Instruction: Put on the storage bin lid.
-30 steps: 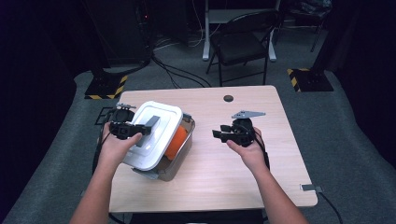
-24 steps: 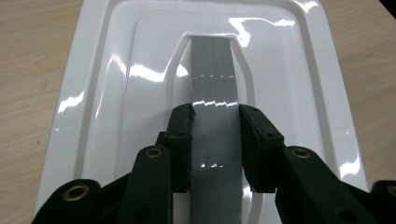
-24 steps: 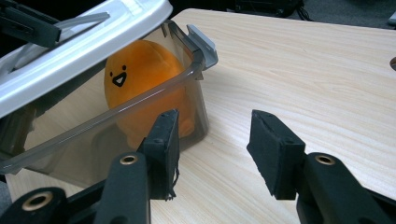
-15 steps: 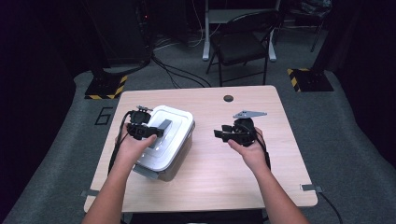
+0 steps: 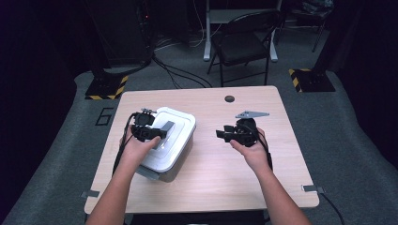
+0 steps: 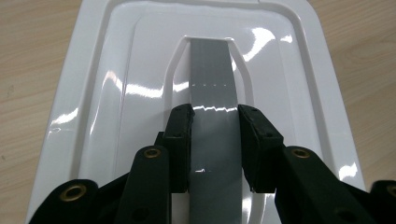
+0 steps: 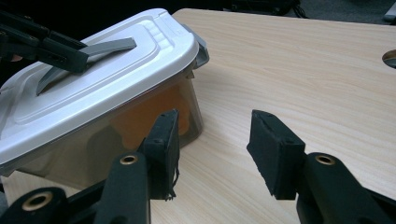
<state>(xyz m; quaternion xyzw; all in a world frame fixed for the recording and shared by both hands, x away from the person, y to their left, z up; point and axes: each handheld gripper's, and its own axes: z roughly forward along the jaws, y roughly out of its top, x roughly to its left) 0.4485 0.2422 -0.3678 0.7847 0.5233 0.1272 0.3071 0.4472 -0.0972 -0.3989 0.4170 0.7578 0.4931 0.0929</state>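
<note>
Your left tool (image 6: 214, 140) clamps the box's grey handle (image 6: 212, 79) to steady the lid (image 6: 107, 93); your right tool (image 7: 215, 144) waits open beside it.

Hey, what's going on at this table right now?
A person at a wooden table holds a gripper in each hand. The left gripper is closed on the grey handle of a white lid, which sits on a clear box with something orange inside. The grey latch at the box's end looks unfastened. The right gripper is open and empty, held just above the table beside the box, touching nothing.
</note>
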